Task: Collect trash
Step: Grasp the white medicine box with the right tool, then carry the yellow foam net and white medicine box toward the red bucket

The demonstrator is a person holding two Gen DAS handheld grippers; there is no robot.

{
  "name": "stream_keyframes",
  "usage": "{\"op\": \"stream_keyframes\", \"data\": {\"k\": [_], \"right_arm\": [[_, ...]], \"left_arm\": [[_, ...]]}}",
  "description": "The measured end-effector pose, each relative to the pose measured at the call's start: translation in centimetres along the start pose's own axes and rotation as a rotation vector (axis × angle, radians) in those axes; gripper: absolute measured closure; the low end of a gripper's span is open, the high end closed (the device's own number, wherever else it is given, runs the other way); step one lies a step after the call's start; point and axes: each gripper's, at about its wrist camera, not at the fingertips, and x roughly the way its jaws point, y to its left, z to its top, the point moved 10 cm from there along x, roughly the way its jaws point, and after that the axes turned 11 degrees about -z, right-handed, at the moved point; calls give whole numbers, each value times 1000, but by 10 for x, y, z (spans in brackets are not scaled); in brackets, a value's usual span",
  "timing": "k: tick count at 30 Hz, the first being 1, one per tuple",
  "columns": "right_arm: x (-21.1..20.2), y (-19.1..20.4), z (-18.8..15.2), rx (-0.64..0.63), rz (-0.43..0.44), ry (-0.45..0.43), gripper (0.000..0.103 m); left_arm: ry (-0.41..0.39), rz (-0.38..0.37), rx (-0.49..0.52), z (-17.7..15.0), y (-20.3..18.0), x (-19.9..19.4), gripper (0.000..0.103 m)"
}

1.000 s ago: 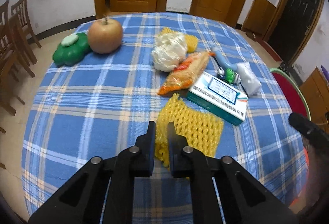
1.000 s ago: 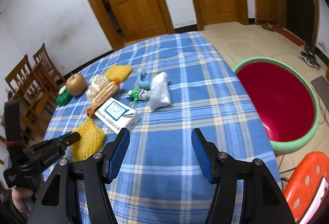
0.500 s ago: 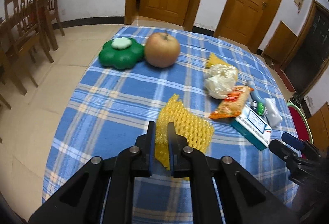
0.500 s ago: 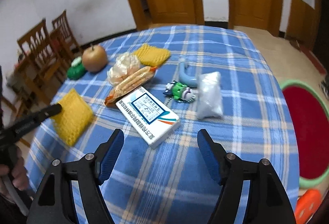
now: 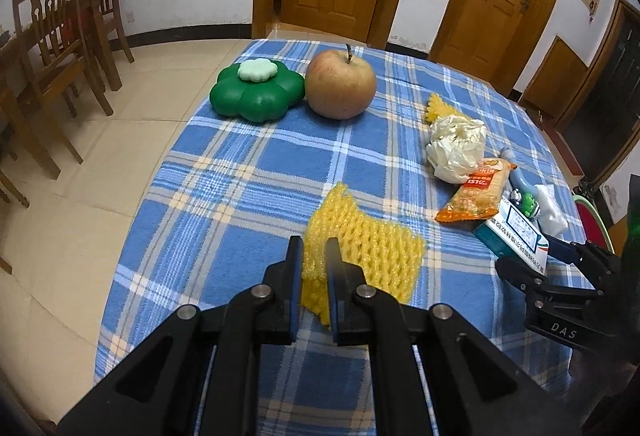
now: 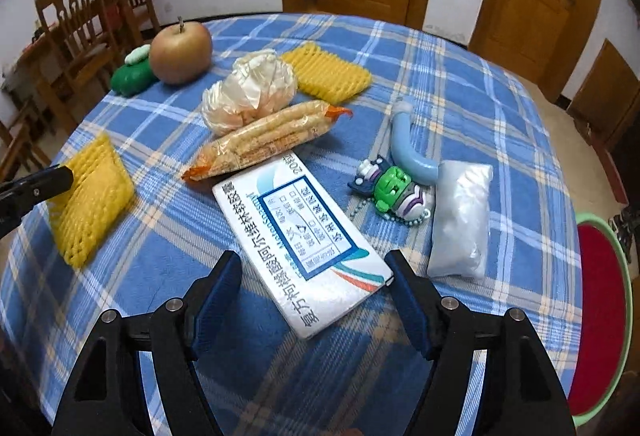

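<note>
My left gripper (image 5: pixel 314 256) is shut on a yellow foam fruit net (image 5: pixel 372 252) and holds it just above the blue plaid tablecloth (image 5: pixel 248 172); the net also shows at the left of the right wrist view (image 6: pixel 90 196). My right gripper (image 6: pixel 316 272) is open, with its fingers on either side of the near end of a white medicine box (image 6: pixel 304 244). Beyond the box lie an orange snack packet (image 6: pixel 268 140), a crumpled plastic bag (image 6: pixel 248 96) and a second yellow foam net (image 6: pixel 326 76).
An apple (image 6: pixel 180 50) and a green flower-shaped box (image 6: pixel 132 74) sit at the far left. A toy keychain (image 6: pixel 394 192), a blue curved tube (image 6: pixel 406 144) and a white pouch (image 6: pixel 460 220) lie to the right. A red basin (image 6: pixel 596 316) stands on the floor at the right, wooden chairs (image 5: pixel 60 48) at the left.
My left gripper has swung left and back with the foam net, away from the box. My right gripper has moved in over the medicine box, which now lies between its open fingers.
</note>
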Motion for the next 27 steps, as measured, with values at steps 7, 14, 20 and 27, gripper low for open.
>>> {"op": "stream_keyframes", "data": {"k": [7,14,20,27], "right_arm": [[-13,3,-9,28,28,-31,40],[-32,-1,-23,108,75,-46,41],[-54,-14,-35,171,93,-75,41],[-78,-37,-52,242,98,-105,41]], "left_arm": [[1,-5,-2,0,-2,0,93],[-12,-20,20,1,-15,-9,93],[-26,-35,49,3,-33,-18,93],[-32,-50,94,4,-56,-24,93]]}}
